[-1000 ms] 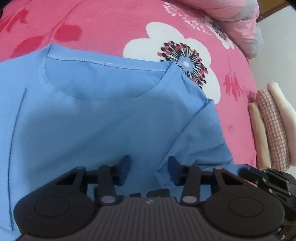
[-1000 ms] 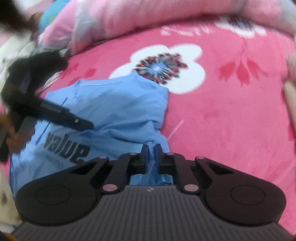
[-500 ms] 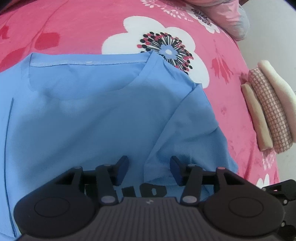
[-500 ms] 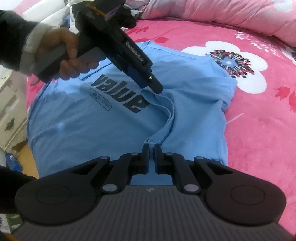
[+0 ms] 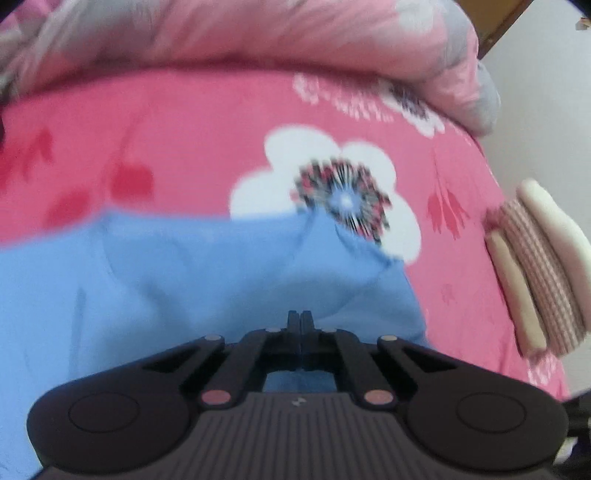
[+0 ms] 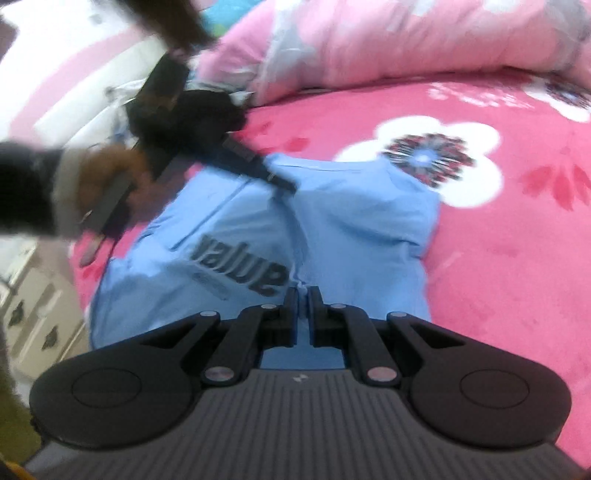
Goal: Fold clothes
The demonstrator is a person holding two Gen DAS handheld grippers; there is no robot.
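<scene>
1. Left wrist view, blurred throughout. The left gripper (image 5: 300,320) sits low in the centre of the frame, its jaws just closed, tips pressed together. Blue cloth lies right around the tips, but whether any is pinched between them cannot be made out in this view.
2. The blue T-shirt (image 5: 177,280) fills the lower left and runs off the left edge of the frame. It lies on a pink flowered bedspread (image 5: 192,140).
3. Right edge of the left view – a stack of folded cloths (image 5: 535,266), cream and checked, partly cut off by the frame.
4. A pink quilt (image 5: 258,33) is bunched across the top, detail smeared.
5. Right wrist view: the right gripper (image 6: 303,295) is at lower centre, jaws narrow and pinching a ridge of the T-shirt (image 6: 351,229).
6. The printed word on the shirt reads upside down, its end hidden behind the right gripper's finger.
7. Upper left of that view – the person's hand (image 6: 110,177) holds the left gripper (image 6: 286,183), badly blurred. Its tip meets the shirt near the collar, where the cloth seems pulled up to it.
</scene>
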